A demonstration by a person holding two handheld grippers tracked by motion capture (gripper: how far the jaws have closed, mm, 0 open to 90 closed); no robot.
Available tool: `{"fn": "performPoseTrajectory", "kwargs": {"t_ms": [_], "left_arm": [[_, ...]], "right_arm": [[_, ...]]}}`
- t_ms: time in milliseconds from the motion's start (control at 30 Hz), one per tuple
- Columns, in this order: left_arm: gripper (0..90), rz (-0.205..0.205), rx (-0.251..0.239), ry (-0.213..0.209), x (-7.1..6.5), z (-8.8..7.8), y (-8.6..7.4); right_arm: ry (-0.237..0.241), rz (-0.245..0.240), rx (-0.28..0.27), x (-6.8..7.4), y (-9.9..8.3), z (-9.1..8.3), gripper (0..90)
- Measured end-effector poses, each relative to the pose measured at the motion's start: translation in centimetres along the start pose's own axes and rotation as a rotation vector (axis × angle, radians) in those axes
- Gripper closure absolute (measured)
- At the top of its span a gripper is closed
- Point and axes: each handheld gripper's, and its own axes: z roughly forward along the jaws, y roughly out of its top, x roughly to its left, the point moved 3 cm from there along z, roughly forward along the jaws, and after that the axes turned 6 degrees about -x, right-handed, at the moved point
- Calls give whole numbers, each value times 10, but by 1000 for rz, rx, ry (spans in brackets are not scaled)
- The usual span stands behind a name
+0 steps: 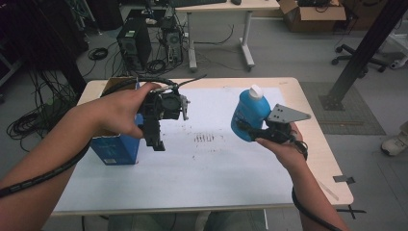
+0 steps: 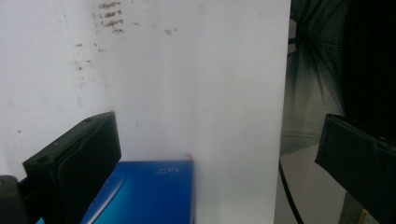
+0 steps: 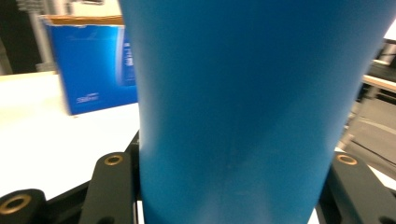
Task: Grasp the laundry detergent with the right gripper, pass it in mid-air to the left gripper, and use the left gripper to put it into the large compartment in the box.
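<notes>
Bottle (image 1: 250, 113) clamped in right hand-held gripper (image 1: 260, 131), lifted above table (image 1: 308, 115)

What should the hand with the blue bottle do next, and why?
Probably carry the blue bottle a bit leftward toward the open blue box. The right gripper is shut on the bottle and holds it above the white mat, while the left gripper hangs open and empty over the box, so the box looks like where it goes.
</notes>
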Motion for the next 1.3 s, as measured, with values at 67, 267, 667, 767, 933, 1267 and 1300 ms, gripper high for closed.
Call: {"fn": "performPoseTrajectory", "kwargs": {"t_ms": [67, 267, 667, 767, 933, 1267, 1300], "left_arm": [[2, -1, -2, 2, 0, -1, 1], [2, 7, -2, 12, 1, -5, 4], [2, 26, -4, -6, 1, 3, 9], [2, 37, -3, -11, 0, 7, 11], [2, 53, -5, -17, -3, 11, 13], [2, 62, -15, -22, -7, 16, 17], [2, 61, -12, -23, -7, 16, 17]], "right_arm": [[34, -23, 10, 5, 2, 2, 440], [128, -42, 20, 16, 3, 4, 439], [294, -76, 31, 38, -8, 14, 438], [331, -77, 30, 43, -12, 16, 438], [396, -86, 36, 54, -17, 22, 438], [516, -94, 49, 71, -25, 35, 437], [525, -93, 48, 73, -26, 36, 437]]}}
